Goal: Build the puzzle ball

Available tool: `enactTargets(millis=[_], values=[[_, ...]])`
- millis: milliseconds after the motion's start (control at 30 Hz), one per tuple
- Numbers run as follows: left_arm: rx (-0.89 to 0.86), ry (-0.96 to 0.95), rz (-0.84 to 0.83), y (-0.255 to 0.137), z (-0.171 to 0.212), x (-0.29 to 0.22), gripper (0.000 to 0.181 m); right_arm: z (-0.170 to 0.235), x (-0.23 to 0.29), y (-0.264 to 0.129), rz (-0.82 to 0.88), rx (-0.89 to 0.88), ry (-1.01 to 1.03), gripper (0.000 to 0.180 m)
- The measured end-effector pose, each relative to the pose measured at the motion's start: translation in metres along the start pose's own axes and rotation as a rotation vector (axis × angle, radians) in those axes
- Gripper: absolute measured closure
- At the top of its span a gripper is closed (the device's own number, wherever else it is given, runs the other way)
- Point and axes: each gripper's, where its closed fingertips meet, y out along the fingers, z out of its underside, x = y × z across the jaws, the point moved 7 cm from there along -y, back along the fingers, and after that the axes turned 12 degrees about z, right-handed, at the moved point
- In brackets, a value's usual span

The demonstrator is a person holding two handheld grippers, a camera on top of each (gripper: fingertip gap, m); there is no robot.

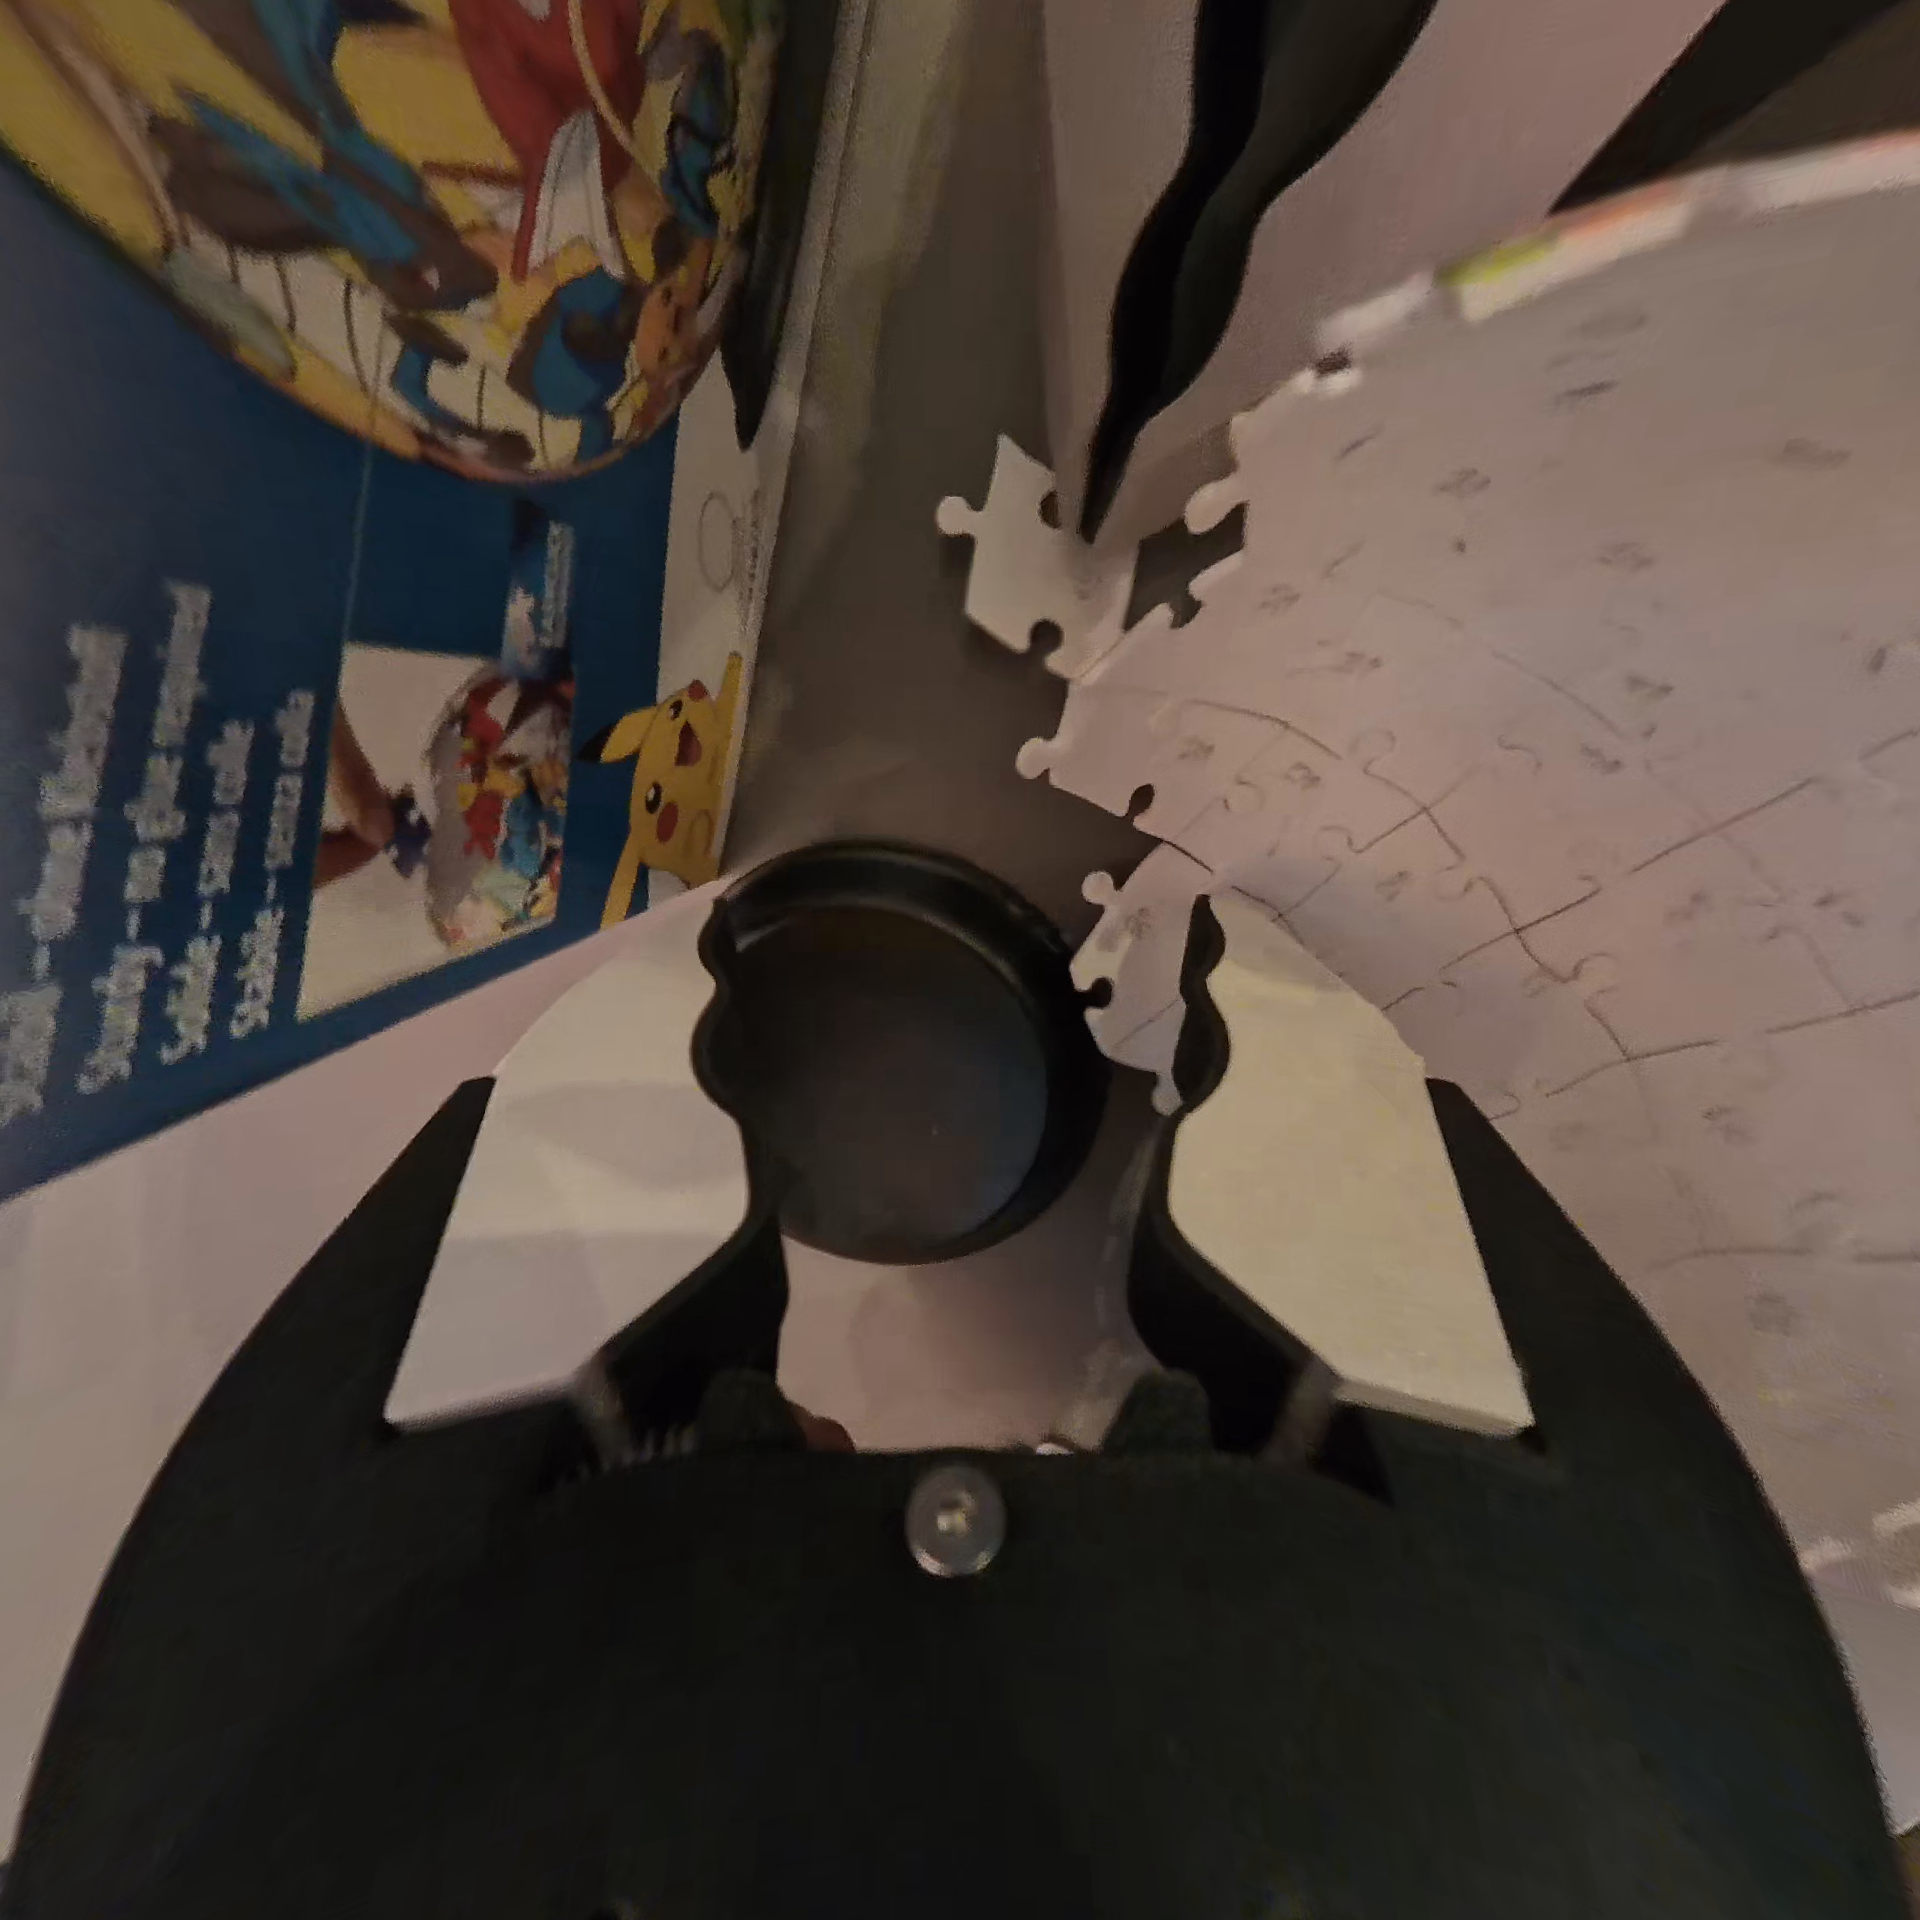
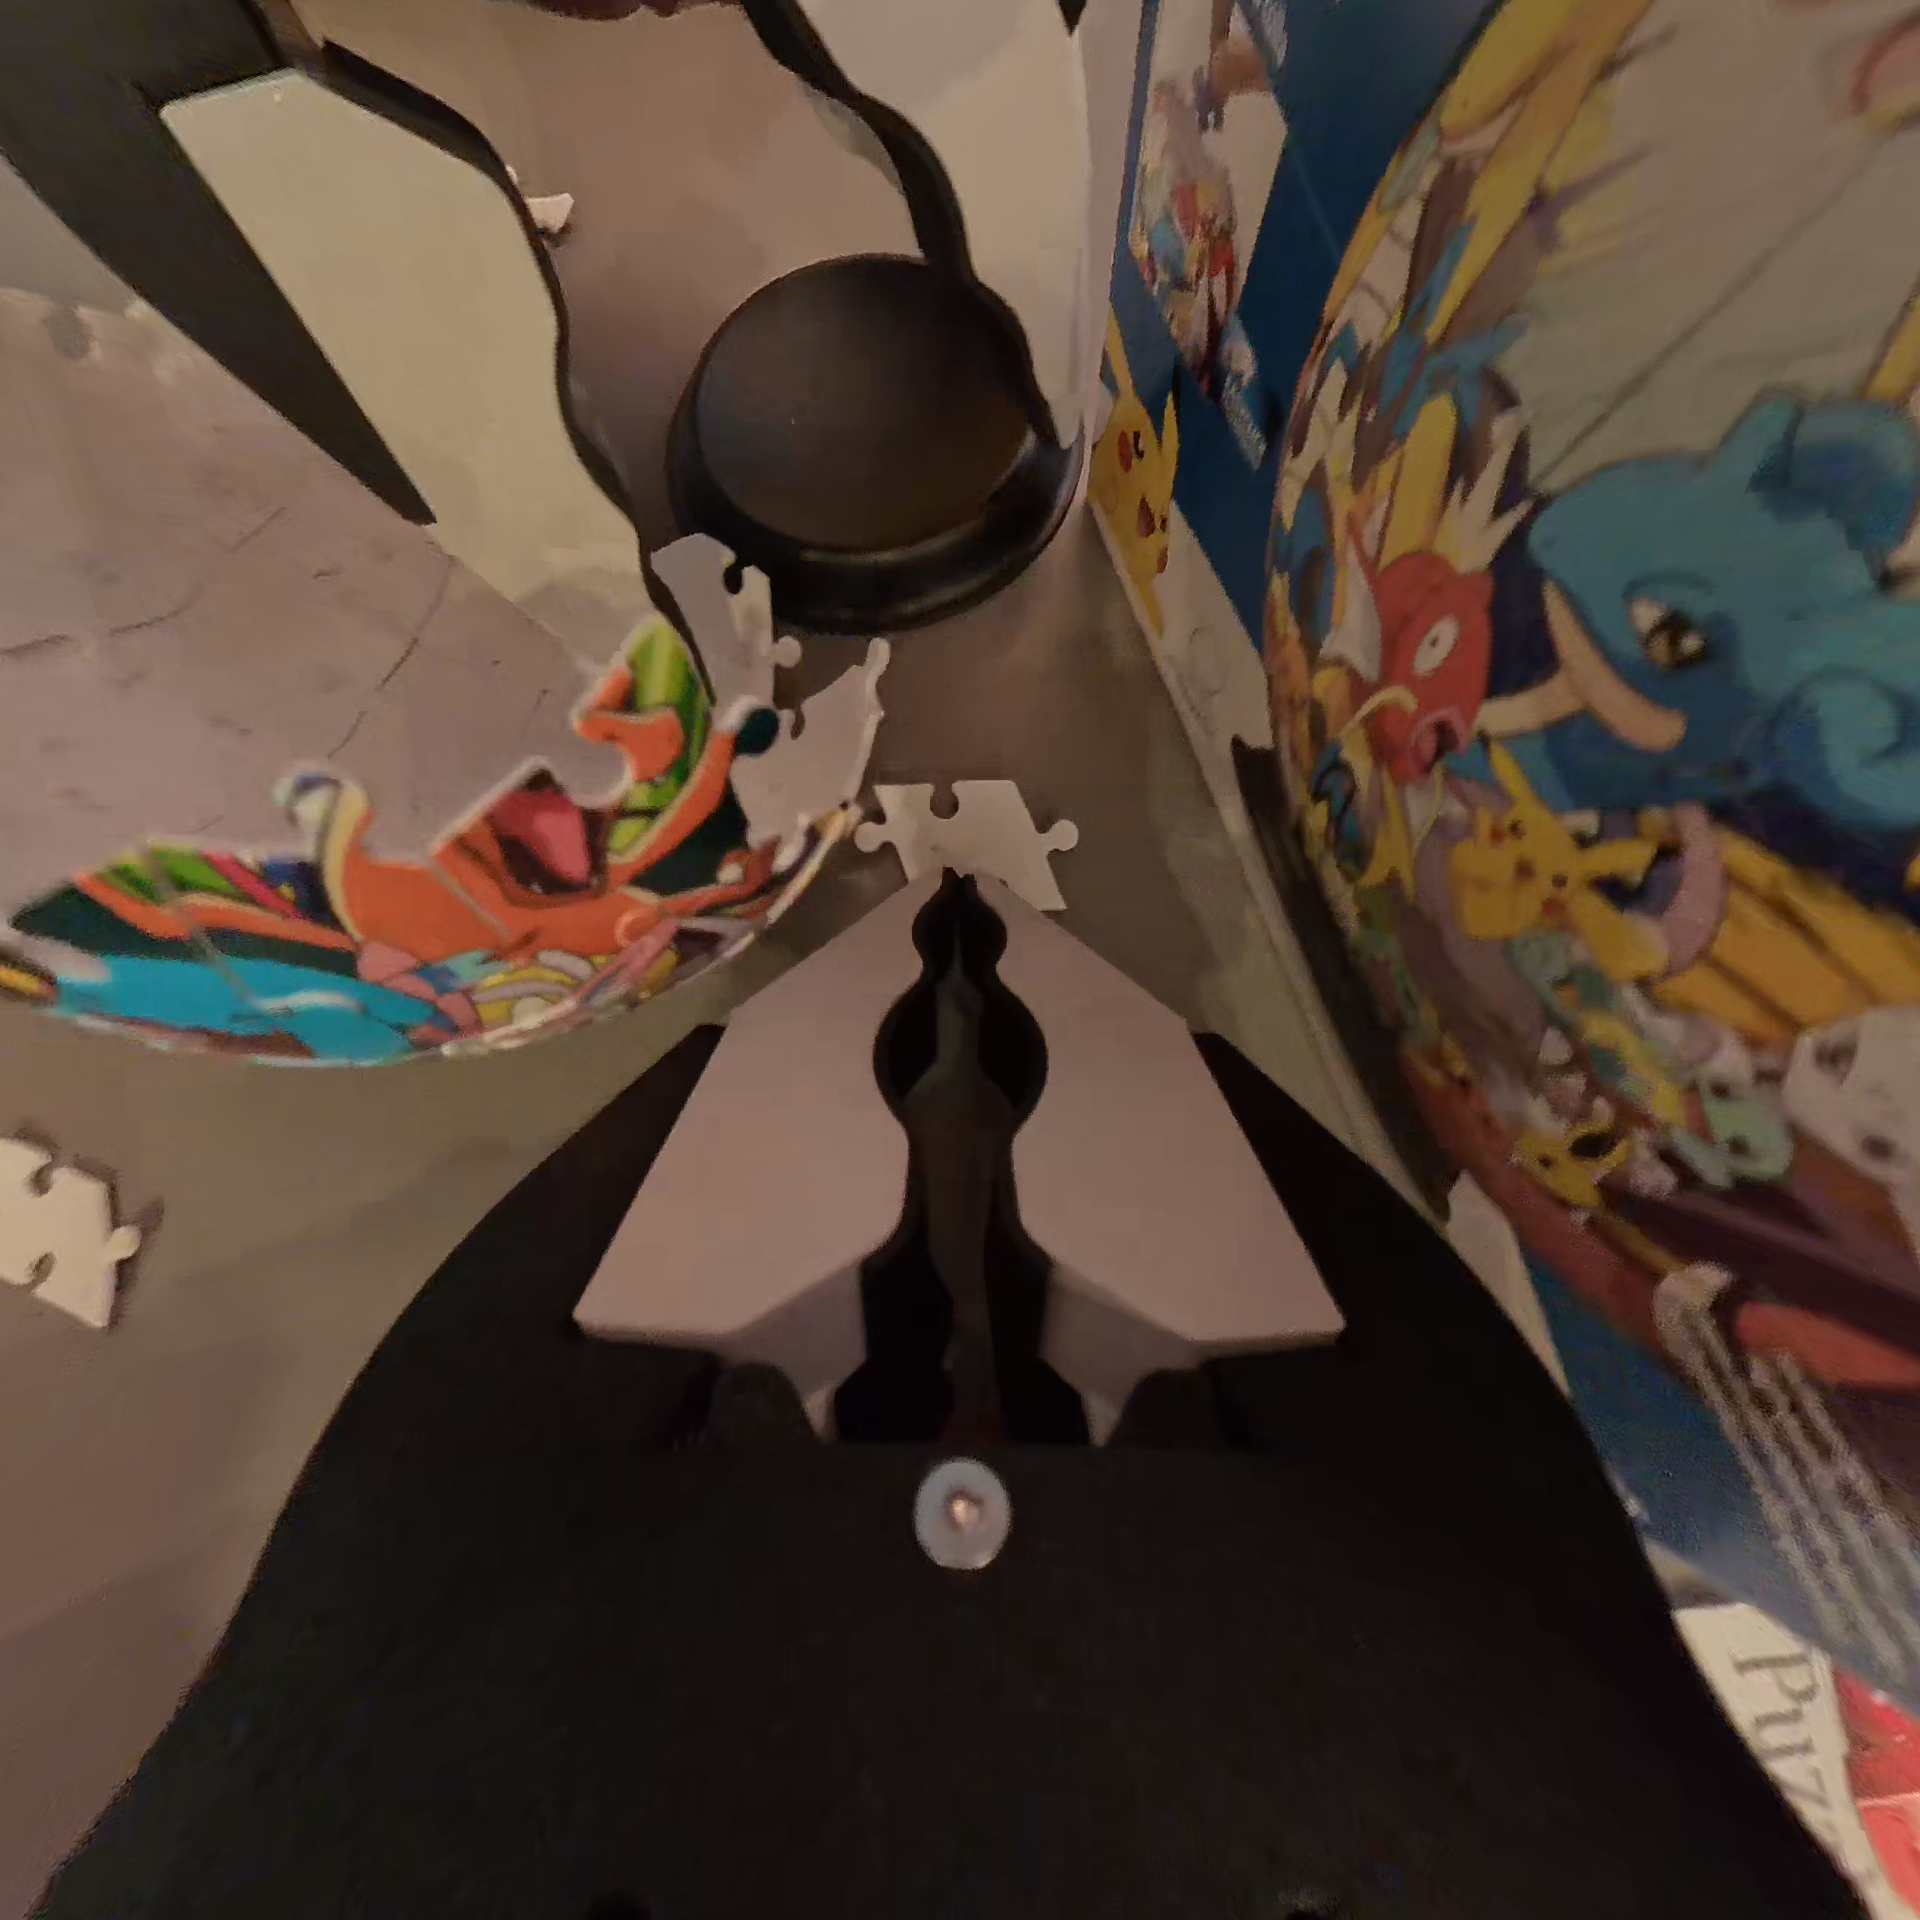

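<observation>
The part-built puzzle ball (image 1: 1507,779) is a curved shell, white inside and printed outside (image 2: 468,904), tilted on the grey table. My right gripper (image 2: 956,883) is shut on a white puzzle piece (image 2: 966,842) and holds it beside the shell's jagged edge. The same piece (image 1: 1023,561) and the gripper tip (image 1: 1091,520) show in the left wrist view. My left gripper (image 1: 958,914) is open, with its fingers either side of a black round stand (image 1: 894,1060). Its right finger overlaps the shell's edge.
The colourful puzzle box (image 1: 208,727) stands close on one side and fills the right of the right wrist view (image 2: 1558,727). A loose white piece (image 2: 62,1236) lies on the table (image 1: 914,675) at the left. Another small piece (image 2: 545,208) lies behind the left gripper. Across from one pair of fingers to the other is roughly 7 centimeters.
</observation>
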Motion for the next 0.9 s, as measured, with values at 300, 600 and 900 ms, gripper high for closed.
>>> enactTargets(millis=[300, 600, 900], values=[[0.044, 0.109, 0.015, 0.007, -0.022, -0.007, 0.098, 0.021, 0.009, -0.027, -0.028, 0.077, 0.037, 0.18], [-0.026, 0.136, 0.004, -0.002, -0.033, -0.012, 0.098, 0.032, 0.015, -0.039, 0.009, 0.089, 0.076, 0.18], [-0.094, 0.073, -0.019, -0.021, -0.024, -0.015, 0.101, 0.036, 0.026, -0.044, 0.047, 0.088, 0.096, 0.18]])
